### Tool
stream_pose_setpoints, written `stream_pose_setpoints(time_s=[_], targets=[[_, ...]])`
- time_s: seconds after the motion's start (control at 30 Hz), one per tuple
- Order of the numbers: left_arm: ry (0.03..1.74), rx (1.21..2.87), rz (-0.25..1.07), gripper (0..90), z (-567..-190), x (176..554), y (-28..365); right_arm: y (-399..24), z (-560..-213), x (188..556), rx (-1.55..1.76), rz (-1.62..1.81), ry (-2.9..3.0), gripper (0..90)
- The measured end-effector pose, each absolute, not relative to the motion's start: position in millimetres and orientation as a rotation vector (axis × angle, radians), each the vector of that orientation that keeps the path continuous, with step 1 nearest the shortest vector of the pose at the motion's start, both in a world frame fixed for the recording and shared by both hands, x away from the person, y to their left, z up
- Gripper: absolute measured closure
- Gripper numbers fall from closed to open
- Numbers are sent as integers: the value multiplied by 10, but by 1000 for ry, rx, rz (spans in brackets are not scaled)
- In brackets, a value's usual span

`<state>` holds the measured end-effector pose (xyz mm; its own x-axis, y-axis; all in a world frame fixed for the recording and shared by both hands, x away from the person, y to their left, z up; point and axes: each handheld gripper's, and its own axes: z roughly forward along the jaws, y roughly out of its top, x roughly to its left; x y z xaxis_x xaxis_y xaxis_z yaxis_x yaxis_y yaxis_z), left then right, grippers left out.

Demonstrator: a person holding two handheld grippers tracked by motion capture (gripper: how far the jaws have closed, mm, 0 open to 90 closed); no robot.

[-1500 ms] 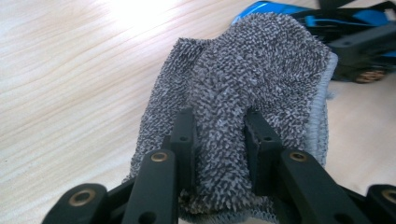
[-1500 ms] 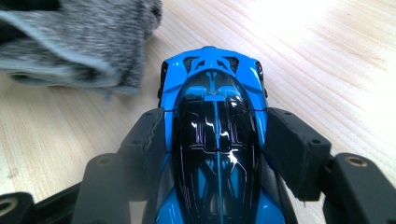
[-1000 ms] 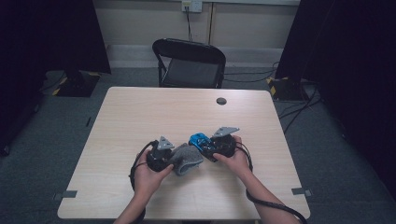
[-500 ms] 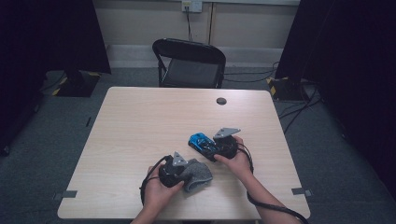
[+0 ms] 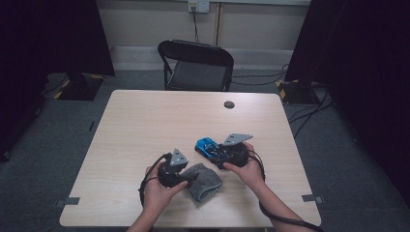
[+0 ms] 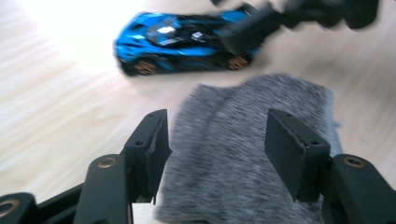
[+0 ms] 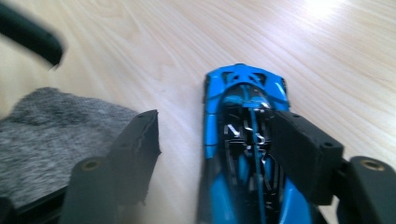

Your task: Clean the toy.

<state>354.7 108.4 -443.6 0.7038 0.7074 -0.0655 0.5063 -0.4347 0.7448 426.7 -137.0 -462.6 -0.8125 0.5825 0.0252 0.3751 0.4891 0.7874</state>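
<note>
**Grey knit and blue die-cast on pale wood**

I count one sock (image 5: 204, 181), one toy car (image 5: 208, 147) and two grippers. The sock is soft, fuzzy grey knit, lying flat and folded near the bench's (image 5: 145, 121) front edge. My left gripper (image 6: 215, 140) sits over it; its fingers have just been opening and now stand spread either side of the fabric, not pressing. The car is glossy blue with black panels and bronze wheels, low and wedge-shaped, just beyond the sock. My right gripper (image 7: 212, 135) has its fingers spread: the car lies between them, one finger over its roof, and I cannot tell whether they touch it.
</note>
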Motion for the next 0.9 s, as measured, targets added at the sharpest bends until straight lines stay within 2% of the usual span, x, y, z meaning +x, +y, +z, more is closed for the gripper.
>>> stream_pose_setpoints(time_s=[0.4, 0.57, 0.63, 0.7, 0.77, 0.9], targets=[[1033, 2170, 267, 509, -4738, 3841, 1168, -1320, -4611, 3991, 774, 1324, 2537, 394], [1029, 2192, 232, 591, -4812, 3861, 1121, -1301, -4644, 3813, 754, 1379, 2551, 400], [1021, 2210, 191, 722, -4807, 3869, 1103, -1275, -4719, 3720, 736, 1366, 2573, 395], [1017, 2229, 211, 788, -4790, 3869, 1081, -1252, -4796, 3674, 712, 1329, 2595, 395], [1015, 2236, 231, 832, -4781, 3873, 1074, -1236, -4876, 3641, 690, 1275, 2620, 394], [1050, 2223, 280, 859, -4761, 3950, 1146, -1244, -4969, 3591, 677, 1241, 2635, 402]])
